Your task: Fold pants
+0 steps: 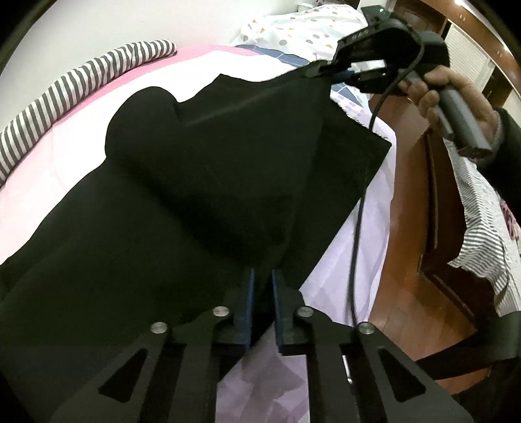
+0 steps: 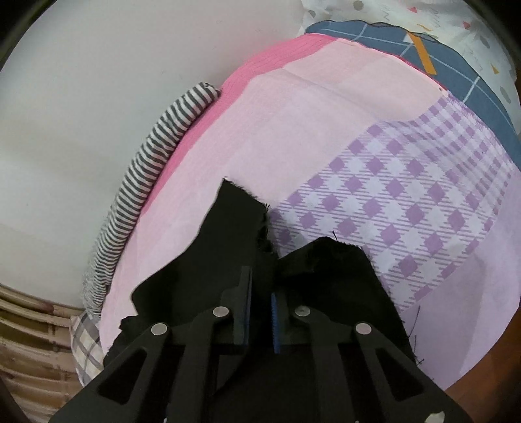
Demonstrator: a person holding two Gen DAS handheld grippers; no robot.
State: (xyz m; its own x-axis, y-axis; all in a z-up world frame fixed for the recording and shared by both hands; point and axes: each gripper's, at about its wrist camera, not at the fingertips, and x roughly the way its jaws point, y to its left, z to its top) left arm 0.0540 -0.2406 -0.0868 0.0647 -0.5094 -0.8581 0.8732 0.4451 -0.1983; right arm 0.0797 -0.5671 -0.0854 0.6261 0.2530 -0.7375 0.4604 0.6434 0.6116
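The black pants (image 1: 202, 169) hang lifted over a bed with a pink and lilac checked cover (image 2: 325, 136). My left gripper (image 1: 262, 276) is shut on one edge of the pants, near the bottom of the left wrist view. My right gripper (image 1: 320, 70) shows at the upper right of that view, held in a hand, shut on another corner of the pants. In the right wrist view my right gripper (image 2: 262, 283) pinches the frayed black cloth (image 2: 241, 227), which bunches up in front of the fingers.
A grey and white striped roll (image 1: 75, 81) lies along the bed's far edge by a white wall. A spotted white pillow (image 1: 302, 26) and blue plaid cloth (image 2: 449, 61) sit at the head. A brown wooden floor (image 1: 403, 227) lies on the right. The person's striped shirt (image 1: 482, 214) is at far right.
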